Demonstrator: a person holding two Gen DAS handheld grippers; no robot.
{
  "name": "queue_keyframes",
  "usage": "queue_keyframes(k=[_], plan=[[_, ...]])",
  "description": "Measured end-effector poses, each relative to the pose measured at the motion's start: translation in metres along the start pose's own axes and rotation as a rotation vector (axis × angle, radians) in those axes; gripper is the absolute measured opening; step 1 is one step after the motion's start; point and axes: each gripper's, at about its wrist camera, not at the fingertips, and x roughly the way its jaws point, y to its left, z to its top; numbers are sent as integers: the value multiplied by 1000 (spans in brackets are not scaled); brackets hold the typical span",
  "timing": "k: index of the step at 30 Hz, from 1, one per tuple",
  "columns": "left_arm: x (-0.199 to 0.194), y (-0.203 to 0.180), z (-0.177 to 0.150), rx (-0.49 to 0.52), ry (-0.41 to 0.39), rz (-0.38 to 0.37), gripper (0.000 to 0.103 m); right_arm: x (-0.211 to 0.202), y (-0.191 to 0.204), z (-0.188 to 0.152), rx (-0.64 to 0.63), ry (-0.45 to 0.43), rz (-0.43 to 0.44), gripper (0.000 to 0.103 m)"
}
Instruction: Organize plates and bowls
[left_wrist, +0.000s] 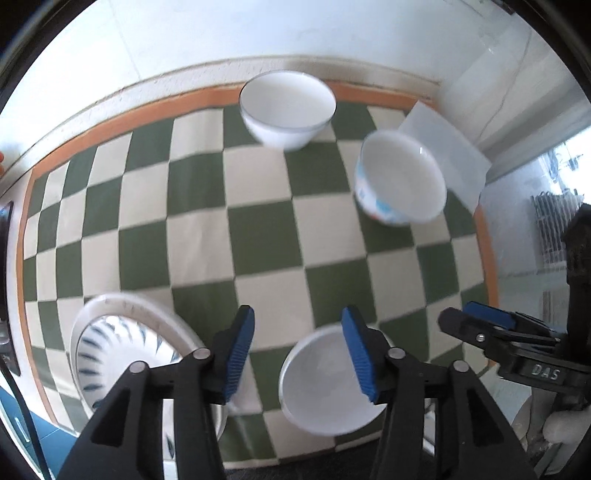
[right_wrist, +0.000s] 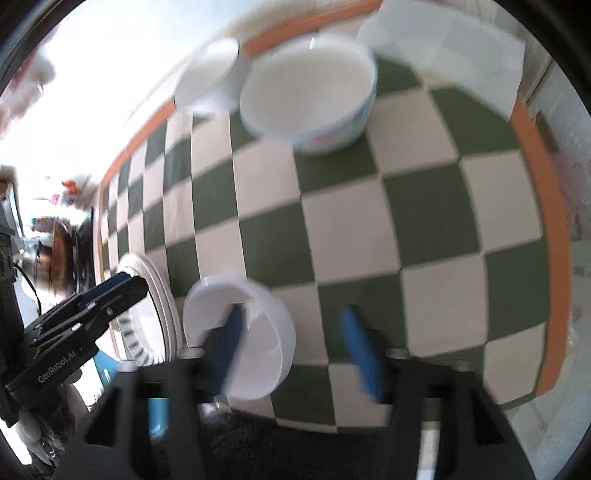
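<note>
A green-and-cream checked mat (left_wrist: 258, 229) carries the dishes. A plain white bowl (left_wrist: 288, 107) stands at the far edge; it also shows in the right wrist view (right_wrist: 207, 77). A white bowl with a blue pattern (left_wrist: 400, 177) stands to its right, and the right wrist view shows it too (right_wrist: 310, 99). A blue-striped plate (left_wrist: 122, 354) lies near left. A small white bowl (left_wrist: 321, 384) lies near centre. My left gripper (left_wrist: 299, 354) is open and empty above the mat. My right gripper (right_wrist: 295, 350) is open, its left finger over the small white bowl (right_wrist: 258, 332).
A white sheet (left_wrist: 447, 155) lies at the mat's far right corner by the wall. The mat's orange border (right_wrist: 539, 206) runs along the right. The right gripper shows in the left wrist view (left_wrist: 491, 328) at the right; the left gripper shows in the right wrist view (right_wrist: 92, 306) over the striped plate (right_wrist: 147, 295).
</note>
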Motion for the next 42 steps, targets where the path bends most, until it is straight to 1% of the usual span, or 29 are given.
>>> queue_keyframes(k=[2,3,6,9,13,17,20,23,25,27,28,29,30,31,32,34,35,37,39,40,42], plan=[[5,-7,17,-5,2,-11,48,-14,-6,15,11,-42,-5,80],[8,-9,25,-7,4,-18,48,-19,-8,21,16,-58,-9,83],[17,-17,50,-13,16,-33,48,-35,-20,45,38,-106,-35,87],[30,-26,76,-6,29,-40,48,-43,-30,69,52,-130,-42,88],[51,-35,102,7,62,-62,48,-43,-38,99,57,-144,-57,88],[71,-43,121,16,87,-57,48,-27,-44,123,71,-154,-69,88],[88,-45,131,11,117,-55,48,-10,-49,136,88,-129,-63,88],[103,-47,134,0,155,-64,48,6,-52,145,100,-94,-66,87],[111,-49,135,6,174,-70,48,16,-54,148,105,-78,-75,85],[116,-50,134,15,176,-67,46,26,-57,152,113,-59,-79,78],[117,-50,133,16,174,-68,42,29,-57,152,117,-55,-75,72],[118,-50,133,18,177,-74,36,33,-58,154,117,-45,-74,69],[120,-50,132,20,183,-79,32,36,-58,155,116,-40,-76,64],[122,-50,131,22,188,-84,27,38,-58,155,115,-36,-76,60],[123,-50,131,23,190,-88,25,41,-58,156,111,-30,-71,57],[126,-50,132,18,193,-91,21,45,-57,156,108,-22,-67,42],[127,-49,133,16,196,-94,18,48,-56,156,102,-15,-68,38],[129,-48,134,9,201,-102,14,51,-54,156,96,-11,-78,20],[130,-49,134,9,202,-112,12,55,-52,157,88,-7,-89,12],[130,-49,134,12,201,-114,9,55,-52,156,90,-12,-97,10],[130,-51,135,15,199,-109,8,56,-50,156,83,-18,-102,10]])
